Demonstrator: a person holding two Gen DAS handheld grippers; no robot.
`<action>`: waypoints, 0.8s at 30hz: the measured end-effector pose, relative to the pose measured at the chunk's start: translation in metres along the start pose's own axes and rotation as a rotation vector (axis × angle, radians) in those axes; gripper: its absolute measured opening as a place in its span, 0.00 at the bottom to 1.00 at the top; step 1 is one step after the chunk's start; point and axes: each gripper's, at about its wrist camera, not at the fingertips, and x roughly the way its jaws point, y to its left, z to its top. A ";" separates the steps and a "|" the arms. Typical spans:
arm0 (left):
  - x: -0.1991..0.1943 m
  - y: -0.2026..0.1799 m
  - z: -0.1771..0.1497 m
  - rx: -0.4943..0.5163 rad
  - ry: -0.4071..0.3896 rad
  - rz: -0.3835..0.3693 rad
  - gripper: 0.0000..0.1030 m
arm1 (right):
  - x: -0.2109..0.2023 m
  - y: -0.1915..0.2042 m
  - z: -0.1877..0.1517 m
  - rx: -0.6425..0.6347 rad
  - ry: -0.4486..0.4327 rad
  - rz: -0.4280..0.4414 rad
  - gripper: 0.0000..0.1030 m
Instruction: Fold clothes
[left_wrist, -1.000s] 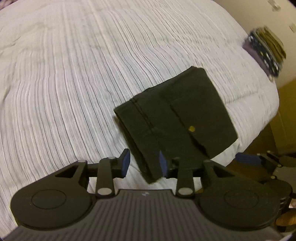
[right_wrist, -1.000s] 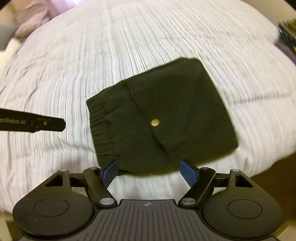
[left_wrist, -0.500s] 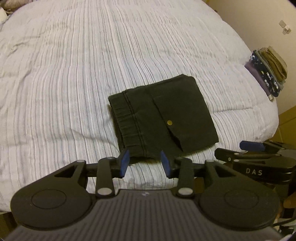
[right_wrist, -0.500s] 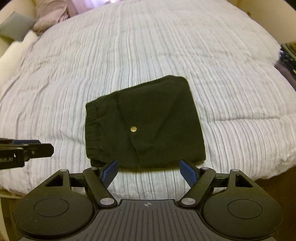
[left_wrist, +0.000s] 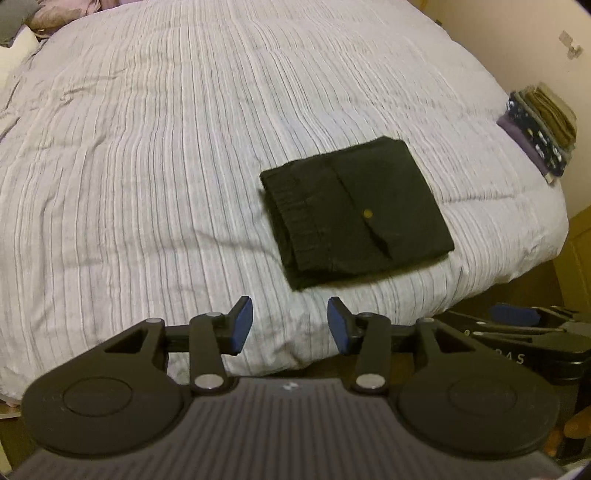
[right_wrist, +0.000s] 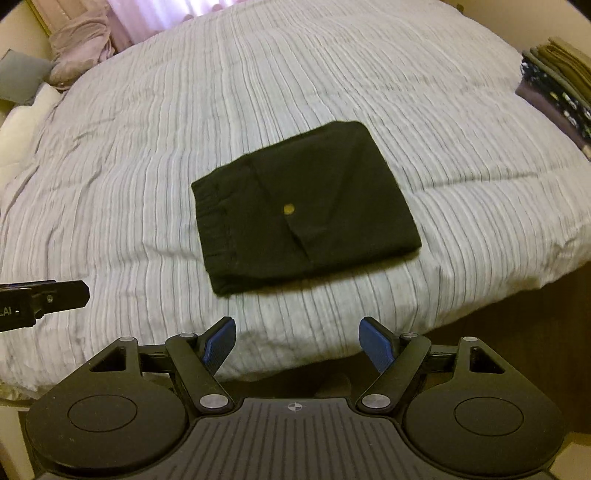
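The bed (left_wrist: 147, 147) is my folding surface, with finished clothes stacked (left_wrist: 543, 125) at its far corner. The black shorts (right_wrist: 303, 206) lie folded near my edge, so my left tool (left_wrist: 290, 325) is opening empty and my right tool (right_wrist: 297, 341) is spread wide, holding nothing.

Dim, warm indoor light in both wrist views, yellowish cast. Daylight is seen through a pink curtain (right_wrist: 159, 11) at the top left of the right wrist view, possibly the main source. Soft shadow is cast under the near edge of the folded black shorts (right_wrist: 306, 214). Heavy fisheye bending and dark vignetting at the corners. Slight softness and noise throughout; no glare.
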 end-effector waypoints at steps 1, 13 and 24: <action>-0.002 0.000 -0.003 0.007 -0.002 0.002 0.39 | -0.002 0.001 -0.004 0.005 0.001 -0.006 0.75; -0.008 -0.012 -0.014 0.021 -0.010 0.018 0.39 | -0.021 0.001 -0.027 0.000 -0.017 -0.042 0.75; 0.017 -0.060 0.024 -0.126 -0.033 0.091 0.40 | -0.006 -0.038 0.033 -0.180 -0.022 0.001 0.75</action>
